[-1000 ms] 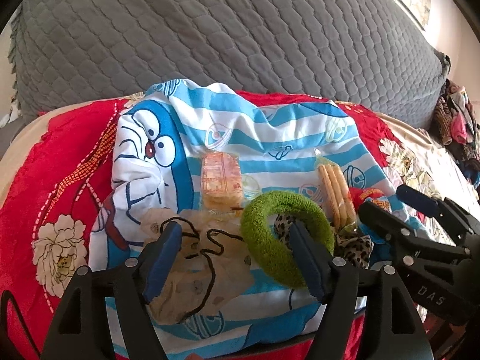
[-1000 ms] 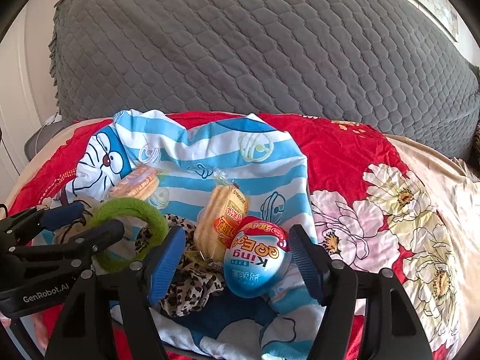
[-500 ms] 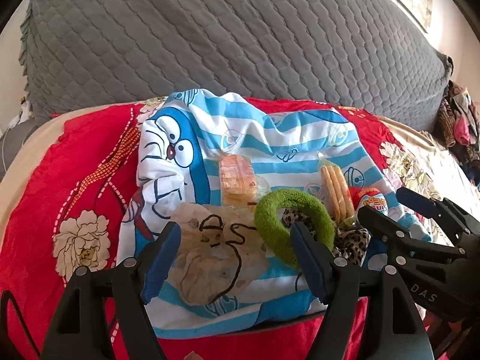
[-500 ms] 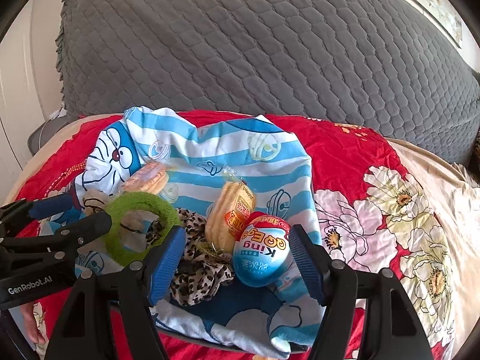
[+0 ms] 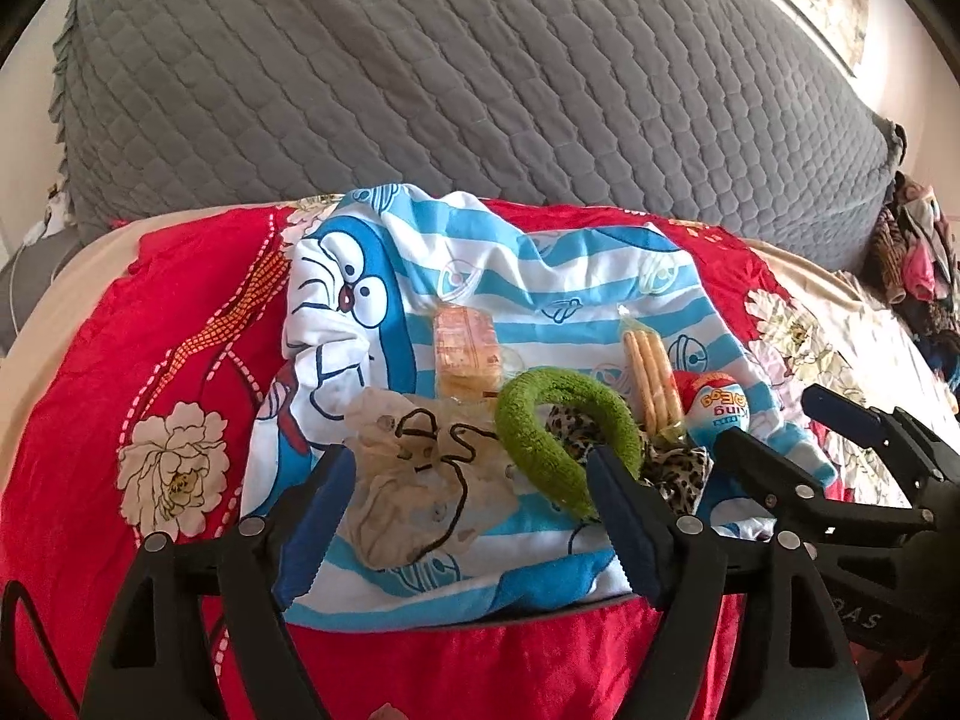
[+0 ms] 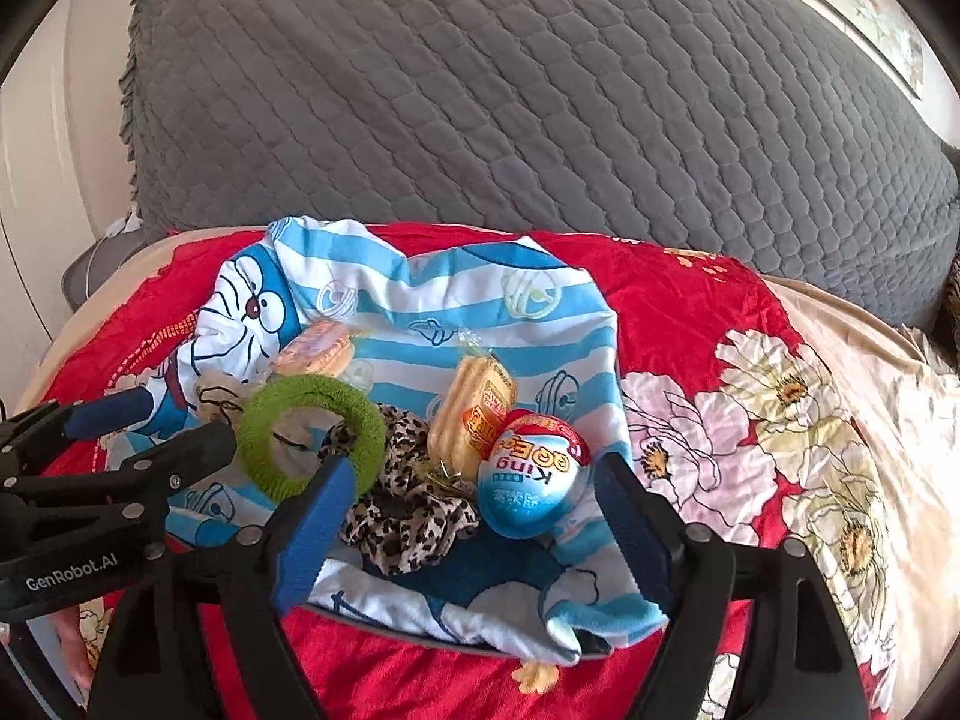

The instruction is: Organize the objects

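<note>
A blue-striped cartoon cloth (image 5: pixel 540 276) (image 6: pixel 456 312) lies on the red bed cover and carries the objects. On it are a beige scrunchie with a black cord (image 5: pixel 420 480), a green hair ring (image 5: pixel 564 426) (image 6: pixel 312 432), a leopard scrunchie (image 6: pixel 408 516), two wrapped cracker packs (image 5: pixel 465 348) (image 6: pixel 474 414) and a blue-red toy egg (image 6: pixel 528 480) (image 5: pixel 717 408). My left gripper (image 5: pixel 462 522) is open and empty, over the beige scrunchie. My right gripper (image 6: pixel 474 534) is open and empty, with the leopard scrunchie and the egg between its fingers.
A grey quilted sofa back (image 5: pixel 480 90) rises behind. The red floral cover (image 6: pixel 750 360) spreads to the right and the left. A pile of clothes (image 5: pixel 918 252) sits at the far right.
Both grippers have drawn back from the cloth, so the objects look smaller and farther. Nothing was taken hold of; the objects lie where they were.
</note>
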The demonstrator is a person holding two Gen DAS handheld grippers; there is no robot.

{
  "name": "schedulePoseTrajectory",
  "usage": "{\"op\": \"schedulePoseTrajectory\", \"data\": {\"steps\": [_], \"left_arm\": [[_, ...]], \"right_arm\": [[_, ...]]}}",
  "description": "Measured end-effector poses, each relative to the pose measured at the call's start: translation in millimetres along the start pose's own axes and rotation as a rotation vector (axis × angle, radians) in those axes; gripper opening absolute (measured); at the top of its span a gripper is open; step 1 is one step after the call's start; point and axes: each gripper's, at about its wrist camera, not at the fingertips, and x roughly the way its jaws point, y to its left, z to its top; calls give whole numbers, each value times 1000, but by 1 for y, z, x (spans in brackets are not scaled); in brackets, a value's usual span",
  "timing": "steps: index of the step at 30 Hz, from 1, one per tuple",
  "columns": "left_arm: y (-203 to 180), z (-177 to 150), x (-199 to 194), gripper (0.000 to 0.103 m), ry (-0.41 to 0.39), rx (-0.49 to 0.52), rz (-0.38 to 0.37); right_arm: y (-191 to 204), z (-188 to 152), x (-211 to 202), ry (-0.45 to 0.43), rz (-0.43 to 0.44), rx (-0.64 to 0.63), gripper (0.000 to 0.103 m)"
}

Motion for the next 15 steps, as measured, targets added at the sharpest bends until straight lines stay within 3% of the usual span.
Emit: {"op": "schedulePoseTrajectory", "data": {"steps": [15], "left_arm": [[7, -7, -23, 83, -2, -22, -6]], "right_arm": [[-4, -1, -30, -6, -4, 18, 88]]}}
